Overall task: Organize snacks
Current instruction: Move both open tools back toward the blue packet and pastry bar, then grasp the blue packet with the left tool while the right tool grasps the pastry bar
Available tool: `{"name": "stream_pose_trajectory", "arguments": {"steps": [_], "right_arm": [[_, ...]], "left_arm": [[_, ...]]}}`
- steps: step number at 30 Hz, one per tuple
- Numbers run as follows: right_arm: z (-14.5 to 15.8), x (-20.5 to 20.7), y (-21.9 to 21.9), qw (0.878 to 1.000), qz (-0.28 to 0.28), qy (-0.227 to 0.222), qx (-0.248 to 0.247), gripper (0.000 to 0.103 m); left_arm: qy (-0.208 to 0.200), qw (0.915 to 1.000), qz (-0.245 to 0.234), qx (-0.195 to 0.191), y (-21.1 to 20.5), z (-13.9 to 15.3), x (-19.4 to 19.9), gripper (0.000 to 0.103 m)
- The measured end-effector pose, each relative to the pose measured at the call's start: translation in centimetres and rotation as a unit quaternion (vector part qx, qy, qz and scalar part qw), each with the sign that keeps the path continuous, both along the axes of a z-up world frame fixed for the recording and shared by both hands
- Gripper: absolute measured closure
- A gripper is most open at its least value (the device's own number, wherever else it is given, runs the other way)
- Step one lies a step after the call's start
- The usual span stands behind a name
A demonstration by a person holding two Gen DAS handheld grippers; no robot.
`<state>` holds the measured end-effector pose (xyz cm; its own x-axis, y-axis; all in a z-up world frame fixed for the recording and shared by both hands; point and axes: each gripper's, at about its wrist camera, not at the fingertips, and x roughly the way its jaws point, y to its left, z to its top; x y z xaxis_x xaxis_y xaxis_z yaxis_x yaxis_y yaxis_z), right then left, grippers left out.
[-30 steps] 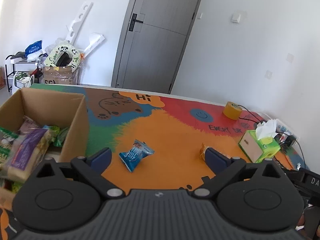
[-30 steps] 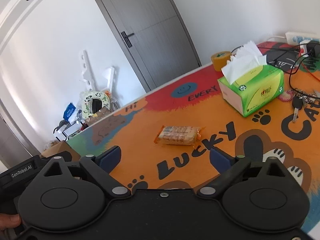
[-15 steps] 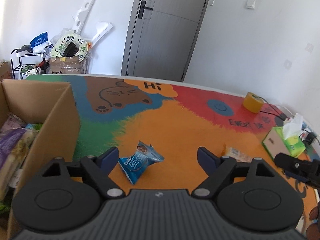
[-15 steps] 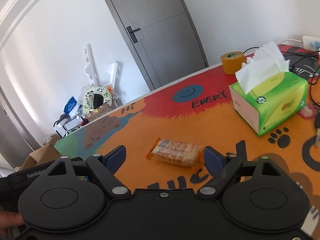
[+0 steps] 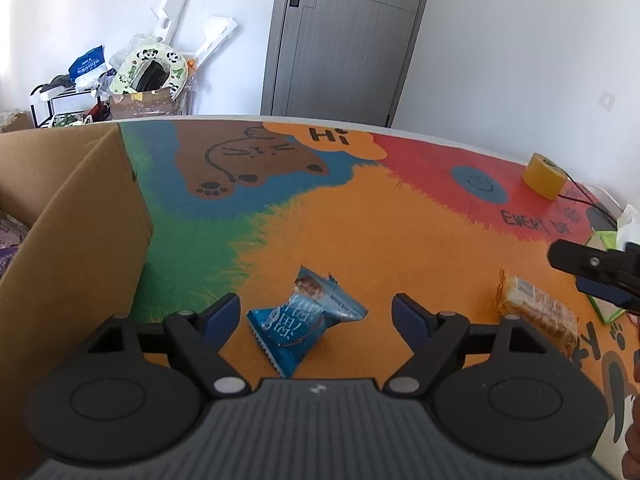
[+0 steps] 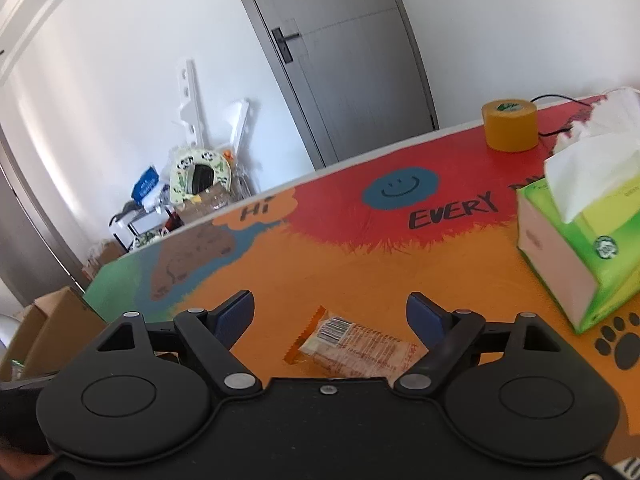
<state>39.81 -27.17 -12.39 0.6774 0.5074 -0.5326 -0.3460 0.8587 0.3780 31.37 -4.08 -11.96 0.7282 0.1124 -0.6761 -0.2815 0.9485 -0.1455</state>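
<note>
The desk (image 5: 360, 216) is covered edge to edge by a bright printed mat of orange, red, green and blue, with a brown bear and the word "Hi" near its far edge. At the desk's left edge stands an open cardboard box (image 5: 80, 216); a purple packet shows just inside it. Near the right edge sits a green tissue box (image 6: 580, 248) with a white tissue pulled up, and beyond it, toward the far right corner, a roll of yellow tape (image 6: 510, 124).

The left gripper (image 5: 316, 312) hangs over the orange part of the mat with its blue-padded jaws spread. The blue snack packet (image 5: 306, 320) lies flat on the mat between them, touching neither pad. The right gripper (image 6: 330, 312) is likewise spread. The clear-wrapped cracker bar (image 6: 356, 344) with an orange sealed end lies between its fingers; its right end is near the right pad, but contact cannot be told. The two snacks lie apart, the cracker bar nearer the tissue box.
</note>
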Motion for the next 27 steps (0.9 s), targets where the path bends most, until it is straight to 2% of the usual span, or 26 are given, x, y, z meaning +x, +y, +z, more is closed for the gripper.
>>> {"name": "stream_pose_trajectory", "arguments": {"steps": [3, 5, 6, 8, 10, 11, 13, 18, 19, 20, 27], "right_arm": [[-0.8, 0.4, 0.4, 1.0, 0.0, 0.006, -0.012, 0.02], [-1.4, 0.5, 0.4, 1.0, -0.007, 0.012, -0.023, 0.02], [-1.8, 0.5, 0.4, 0.999, -0.008, 0.02, -0.025, 0.021], [-2.3, 0.1, 0.5, 0.999, -0.005, 0.029, -0.025, 0.029], [-2.7, -0.4, 0.5, 0.999, -0.004, 0.037, -0.035, 0.045], [-2.7, -0.8, 0.4, 0.999, -0.007, 0.031, -0.04, 0.048], [-2.6, -1.5, 0.0, 0.999, -0.006, 0.036, -0.034, 0.064], [-2.7, -3.4, -0.7, 0.999, -0.012, 0.041, -0.021, 0.066], [-2.7, -4.0, -1.0, 0.999, -0.013, 0.042, -0.015, 0.066], [-2.7, -4.4, -1.2, 0.999, -0.015, 0.044, -0.011, 0.066], [-2.3, -7.0, -1.8, 0.999, -0.021, 0.042, 0.003, 0.067]], "left_arm": [[0.006, 1.0, 0.002, -0.001, 0.1, -0.3, 0.0, 0.023], [0.013, 0.9998, 0.006, -0.012, 0.2, -0.7, 0.1, 0.034], [0.016, 0.9997, 0.008, -0.016, 0.3, -0.9, 0.1, 0.035], [0.009, 0.9999, 0.006, -0.011, 0.1, -0.9, -0.1, 0.042], [0.003, 0.9999, 0.003, -0.016, 0.1, -0.8, -0.3, 0.046], [0.0, 0.9999, 0.001, -0.017, 0.0, -0.8, -0.5, 0.048], [-0.004, 0.9999, -0.006, -0.015, -0.3, -0.9, -0.7, 0.052], [-0.009, 0.9993, -0.022, -0.029, -1.1, -0.8, -1.8, 0.068], [-0.009, 0.9991, -0.026, -0.033, -1.2, -0.8, -2.0, 0.079], [-0.009, 0.9988, -0.029, -0.038, -1.3, -0.8, -2.2, 0.082], [-0.02, 0.9978, -0.042, -0.047, -2.0, -0.2, -4.0, 0.086]]}}
